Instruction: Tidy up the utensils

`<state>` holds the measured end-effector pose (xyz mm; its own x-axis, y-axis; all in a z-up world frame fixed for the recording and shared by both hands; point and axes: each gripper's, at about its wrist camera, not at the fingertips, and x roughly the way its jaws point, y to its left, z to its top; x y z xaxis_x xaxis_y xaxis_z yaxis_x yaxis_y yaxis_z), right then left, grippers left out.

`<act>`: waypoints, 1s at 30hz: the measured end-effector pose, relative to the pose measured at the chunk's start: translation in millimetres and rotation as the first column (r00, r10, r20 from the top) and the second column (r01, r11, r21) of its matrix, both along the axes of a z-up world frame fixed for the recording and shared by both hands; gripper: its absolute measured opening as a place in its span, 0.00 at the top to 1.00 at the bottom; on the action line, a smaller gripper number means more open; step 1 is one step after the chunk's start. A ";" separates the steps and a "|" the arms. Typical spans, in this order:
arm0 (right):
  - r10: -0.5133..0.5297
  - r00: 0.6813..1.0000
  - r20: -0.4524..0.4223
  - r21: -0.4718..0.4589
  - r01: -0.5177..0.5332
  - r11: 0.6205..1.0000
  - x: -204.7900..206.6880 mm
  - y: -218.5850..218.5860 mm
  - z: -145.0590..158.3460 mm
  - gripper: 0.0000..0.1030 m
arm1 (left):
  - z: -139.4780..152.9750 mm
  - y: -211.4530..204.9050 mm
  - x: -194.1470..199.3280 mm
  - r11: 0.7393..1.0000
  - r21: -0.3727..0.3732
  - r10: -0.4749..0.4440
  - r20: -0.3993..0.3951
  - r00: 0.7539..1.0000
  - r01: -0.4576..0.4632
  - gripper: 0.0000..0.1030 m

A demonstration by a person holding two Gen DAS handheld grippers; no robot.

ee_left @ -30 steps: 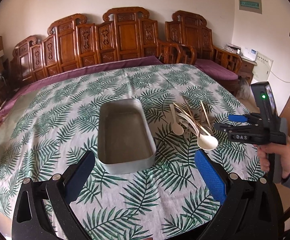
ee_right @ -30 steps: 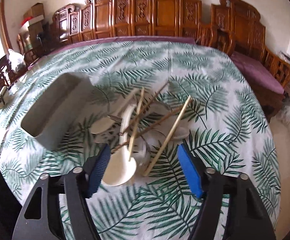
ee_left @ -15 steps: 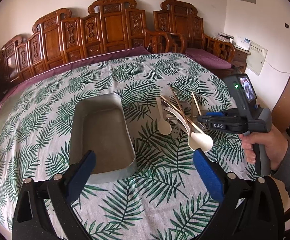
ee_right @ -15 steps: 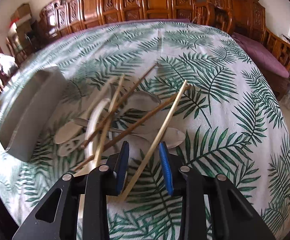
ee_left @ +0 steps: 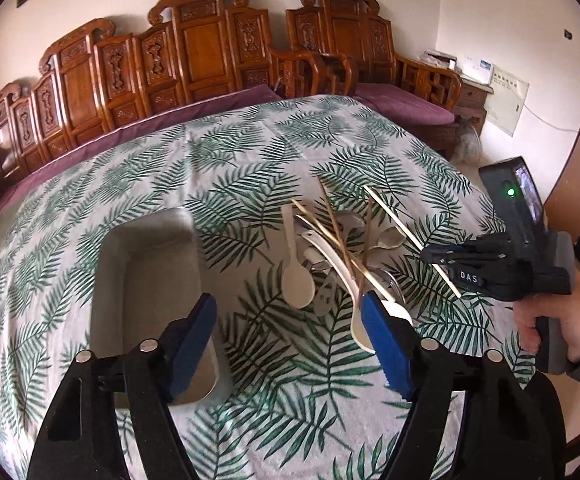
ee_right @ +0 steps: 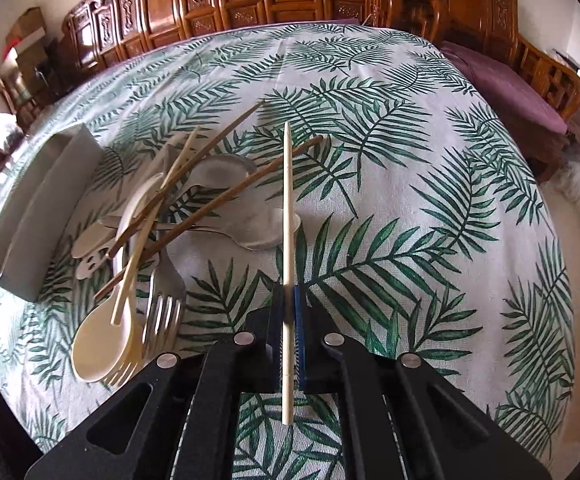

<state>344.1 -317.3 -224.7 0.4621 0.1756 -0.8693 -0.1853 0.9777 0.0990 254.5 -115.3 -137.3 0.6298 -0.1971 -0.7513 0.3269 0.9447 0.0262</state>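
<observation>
My right gripper is shut on a pale chopstick and holds it lifted over the cloth; it also shows in the left wrist view with that chopstick. A heap of utensils lies left of it: brown chopsticks, pale spoons, metal spoons and a fork. The heap shows in the left wrist view. An empty grey metal tray sits left of the heap, also in the right wrist view. My left gripper is open and empty above the tray's near right corner.
The round table has a palm-leaf cloth. Carved wooden chairs with purple cushions stand behind it. The table's edge falls away on the right.
My right gripper has shut on the pale chopstick and lifted it off the heap. My left gripper has moved nearer the table and to the right, and its fingers stand closer together.
</observation>
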 end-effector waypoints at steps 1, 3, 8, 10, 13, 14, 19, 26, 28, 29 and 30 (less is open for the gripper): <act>0.002 1.000 0.008 0.000 -0.002 1.000 -0.4 -0.8 1.9 0.94 | -2.7 -5.3 5.2 1.000 0.005 -0.011 -0.008 1.000 0.011 0.36; -0.009 1.000 0.015 0.016 0.009 1.000 -0.2 -3.4 5.8 0.94 | -7.7 -15.0 16.3 1.000 0.006 -0.026 -0.027 0.999 0.026 0.38; -0.029 1.000 0.010 0.037 0.028 0.999 2.8 -10.7 5.0 0.94 | -20.7 -29.3 47.0 0.999 -0.025 -0.048 -0.090 0.995 0.046 0.48; -0.032 0.999 0.005 0.042 0.031 0.999 4.0 -12.8 2.9 0.94 | -26.4 -34.6 58.0 0.998 -0.026 -0.054 -0.118 0.992 0.051 0.51; -0.036 0.999 -0.006 0.049 0.037 0.998 5.0 -16.0 -2.9 0.94 | -34.5 -42.0 75.0 0.998 -0.035 -0.060 -0.159 0.985 0.056 0.60; -0.035 0.999 -0.009 0.048 0.036 0.998 4.4 -15.4 -6.0 0.94 | -37.3 -43.9 81.7 0.997 -0.047 -0.062 -0.178 0.982 0.054 0.60; -0.030 1.000 0.007 0.049 0.030 0.998 2.7 -16.1 -5.9 0.94 | -46.9 -54.4 100.8 0.995 -0.080 -0.076 -0.224 0.972 0.059 0.73; -0.021 1.000 0.009 0.057 0.021 0.998 3.8 -18.0 -6.4 0.94 | -60.6 -75.7 122.3 0.996 -0.046 -0.080 -0.268 0.960 0.070 0.76; -0.016 1.000 0.013 0.053 0.016 0.998 4.0 -17.7 -6.6 0.94 | -64.3 -78.6 126.3 0.997 -0.027 -0.073 -0.277 0.958 0.069 0.78; -0.014 1.000 0.015 0.050 0.013 0.999 3.8 -17.3 -6.6 0.94 | -66.7 -79.9 128.4 0.997 -0.018 -0.071 -0.282 0.957 0.068 0.79; -0.013 1.000 0.016 0.049 0.012 0.999 3.6 -17.0 -6.6 0.94 | -68.8 -80.6 130.5 0.998 -0.010 -0.067 -0.287 0.956 0.067 0.82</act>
